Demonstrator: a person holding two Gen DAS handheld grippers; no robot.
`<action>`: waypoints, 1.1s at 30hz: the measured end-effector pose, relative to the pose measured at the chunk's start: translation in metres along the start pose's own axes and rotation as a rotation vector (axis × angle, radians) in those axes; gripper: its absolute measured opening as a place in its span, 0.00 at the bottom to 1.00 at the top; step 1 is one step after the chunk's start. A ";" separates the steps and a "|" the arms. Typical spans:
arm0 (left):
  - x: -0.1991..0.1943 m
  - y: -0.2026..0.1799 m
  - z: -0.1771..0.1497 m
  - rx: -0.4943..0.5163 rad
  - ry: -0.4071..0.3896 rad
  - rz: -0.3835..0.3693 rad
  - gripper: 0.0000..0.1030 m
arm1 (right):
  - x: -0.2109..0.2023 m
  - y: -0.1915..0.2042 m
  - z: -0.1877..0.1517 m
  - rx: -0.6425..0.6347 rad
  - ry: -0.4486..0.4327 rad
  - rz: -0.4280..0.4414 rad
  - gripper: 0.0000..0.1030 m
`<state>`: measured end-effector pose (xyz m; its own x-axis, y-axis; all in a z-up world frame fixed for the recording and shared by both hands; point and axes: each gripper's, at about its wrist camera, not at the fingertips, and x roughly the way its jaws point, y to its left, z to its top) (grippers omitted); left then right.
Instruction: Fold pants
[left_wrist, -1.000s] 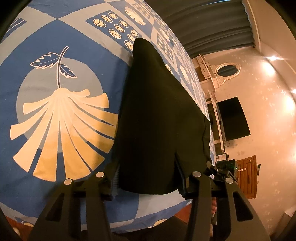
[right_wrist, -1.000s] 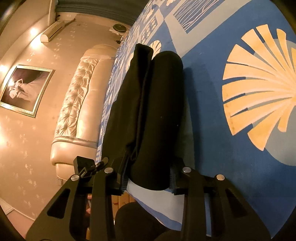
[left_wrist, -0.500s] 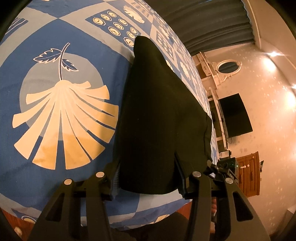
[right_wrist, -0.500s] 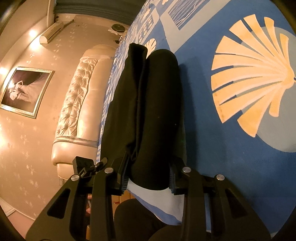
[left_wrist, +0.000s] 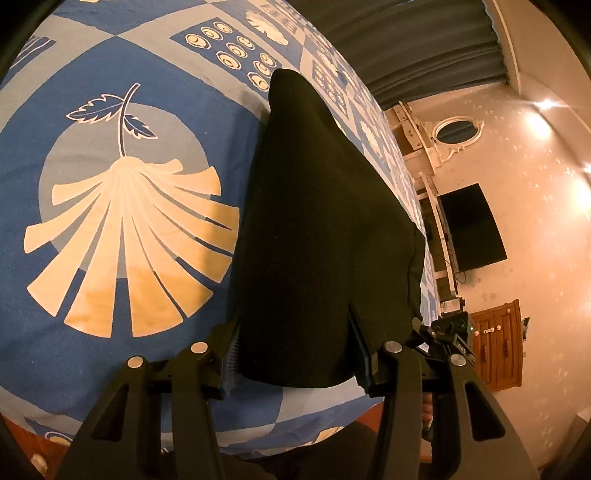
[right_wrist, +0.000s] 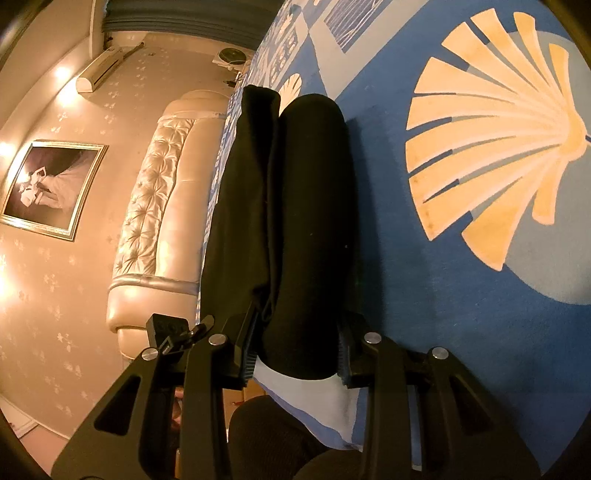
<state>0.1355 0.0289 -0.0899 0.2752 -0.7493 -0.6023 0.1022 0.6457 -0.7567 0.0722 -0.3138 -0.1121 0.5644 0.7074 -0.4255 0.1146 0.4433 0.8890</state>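
Left wrist view showed the left gripper (left_wrist: 295, 354) clamped on the pants' (left_wrist: 317, 221) near edge; the right gripper (right_wrist: 295, 350) pinched the same edge, and the pants ran lengthwise straight ahead over the bed (left_wrist: 110, 332).

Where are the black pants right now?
In both wrist views the black pants lie on the blue patterned bedspread beside its shell print, near end between each gripper's fingers.

Black pants (left_wrist: 317, 229); blue bedspread (left_wrist: 207, 92), cream shell pattern.
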 end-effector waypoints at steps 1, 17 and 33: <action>0.000 0.000 0.000 0.001 0.000 0.000 0.47 | 0.000 0.000 0.000 0.000 -0.001 0.000 0.32; 0.003 -0.002 -0.002 -0.003 0.002 0.000 0.50 | 0.000 -0.003 -0.001 0.033 0.038 0.025 0.33; 0.009 -0.004 -0.001 -0.061 0.041 0.006 0.74 | -0.030 -0.012 -0.004 0.112 0.088 -0.010 0.50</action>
<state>0.1362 0.0191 -0.0926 0.2360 -0.7515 -0.6161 0.0413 0.6412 -0.7662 0.0503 -0.3377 -0.1104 0.4899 0.7508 -0.4431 0.2131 0.3897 0.8959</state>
